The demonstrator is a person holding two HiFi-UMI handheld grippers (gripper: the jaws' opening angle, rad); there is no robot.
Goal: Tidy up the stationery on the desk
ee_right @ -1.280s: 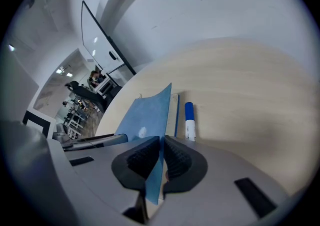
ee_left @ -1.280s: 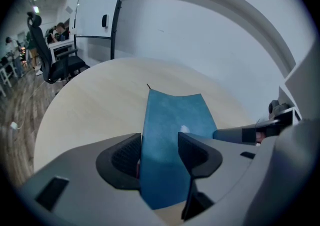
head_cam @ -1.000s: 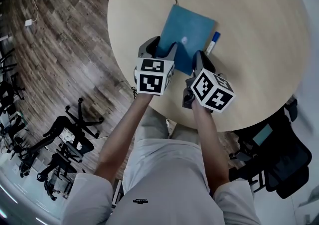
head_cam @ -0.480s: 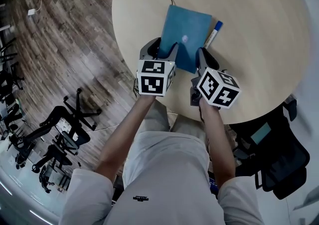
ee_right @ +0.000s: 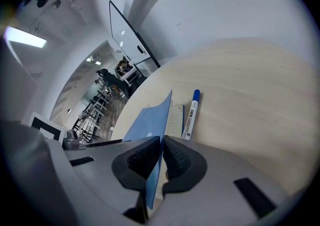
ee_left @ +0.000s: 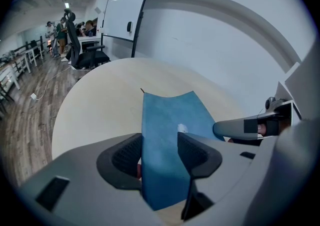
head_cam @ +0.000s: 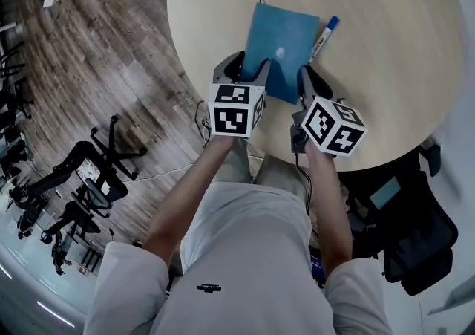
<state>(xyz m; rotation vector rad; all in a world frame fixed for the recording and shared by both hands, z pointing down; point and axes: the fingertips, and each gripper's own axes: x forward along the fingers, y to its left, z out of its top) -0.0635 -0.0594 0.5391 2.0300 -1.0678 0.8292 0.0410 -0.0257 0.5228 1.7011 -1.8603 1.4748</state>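
A blue notebook (head_cam: 278, 40) lies near the front edge of the round beige table (head_cam: 386, 66). My left gripper (head_cam: 246, 66) stands open, its jaws on either side of the notebook's near left part (ee_left: 170, 120). My right gripper (head_cam: 303, 77) is shut on the near right edge of the blue cover (ee_right: 147, 120), which stands raised off the lined pages (ee_right: 175, 120). A white marker with a blue cap (head_cam: 324, 35) lies on the table just right of the notebook, seen also as the marker (ee_right: 190, 115) in the right gripper view.
Several black office chairs (head_cam: 82, 177) stand on the wood floor to the left. Another black chair (head_cam: 415, 229) sits at the table's near right. A whiteboard (ee_left: 125, 9) stands beyond the table's far side. The person's legs are right below the table edge.
Both grippers stay at the notebook's near edge. The marker now shows more fully beside the notebook's right edge than a second ago.
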